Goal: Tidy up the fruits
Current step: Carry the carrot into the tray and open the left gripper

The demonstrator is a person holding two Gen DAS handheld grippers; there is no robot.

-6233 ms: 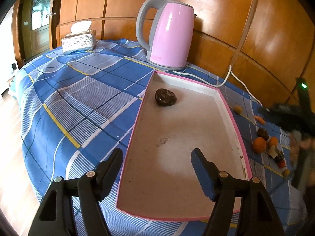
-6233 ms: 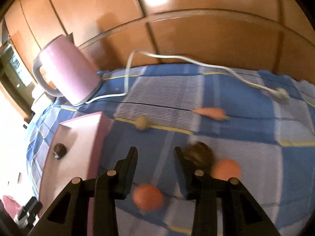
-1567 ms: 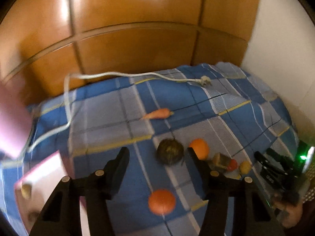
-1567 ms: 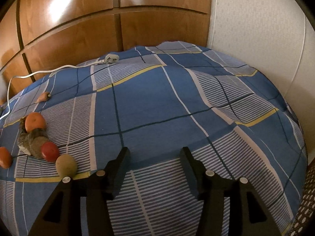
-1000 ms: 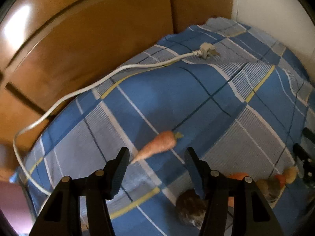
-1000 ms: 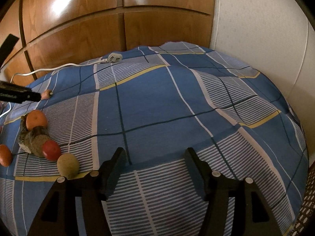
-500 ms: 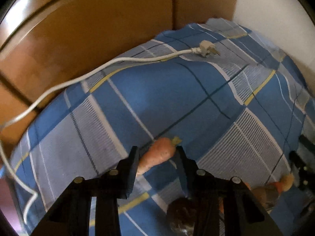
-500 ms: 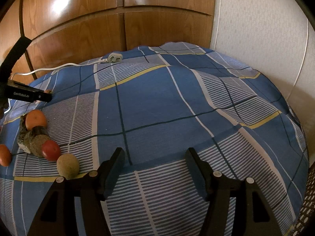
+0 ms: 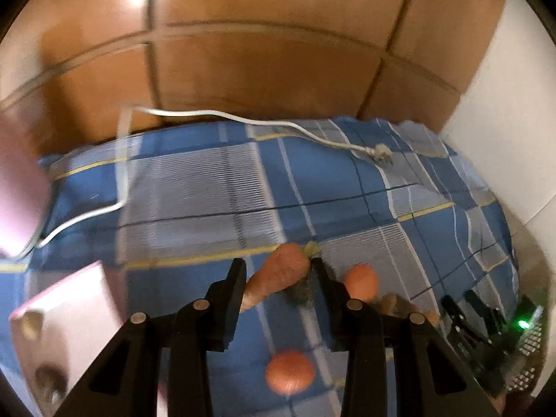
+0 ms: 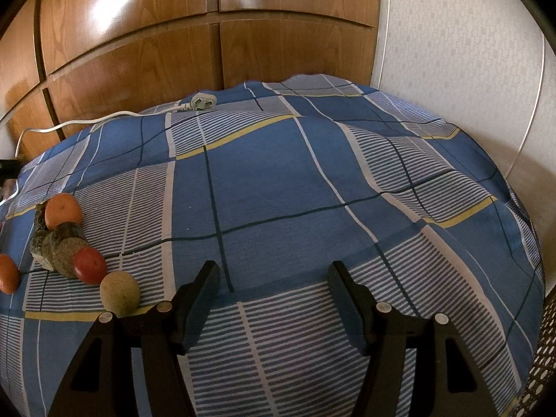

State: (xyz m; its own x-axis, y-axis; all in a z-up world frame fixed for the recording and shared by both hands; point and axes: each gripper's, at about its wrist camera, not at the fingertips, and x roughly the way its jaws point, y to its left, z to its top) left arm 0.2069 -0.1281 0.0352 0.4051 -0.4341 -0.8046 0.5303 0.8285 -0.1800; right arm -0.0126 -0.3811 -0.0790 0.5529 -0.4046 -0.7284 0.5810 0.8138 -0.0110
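Glossy wood panelling [image 10: 139, 69], woven cloth [image 10: 278, 180]

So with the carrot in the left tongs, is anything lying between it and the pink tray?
Nothing visible does. The left tongs hold the carrot, and only bare cloth lies between it and the pink tray at lower left. The white cable lies farther back.

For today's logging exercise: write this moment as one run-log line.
left gripper: shut on carrot, lifted off cloth | right gripper: open, empty, over blue checked cloth | pink tray: at left | oranges: on cloth
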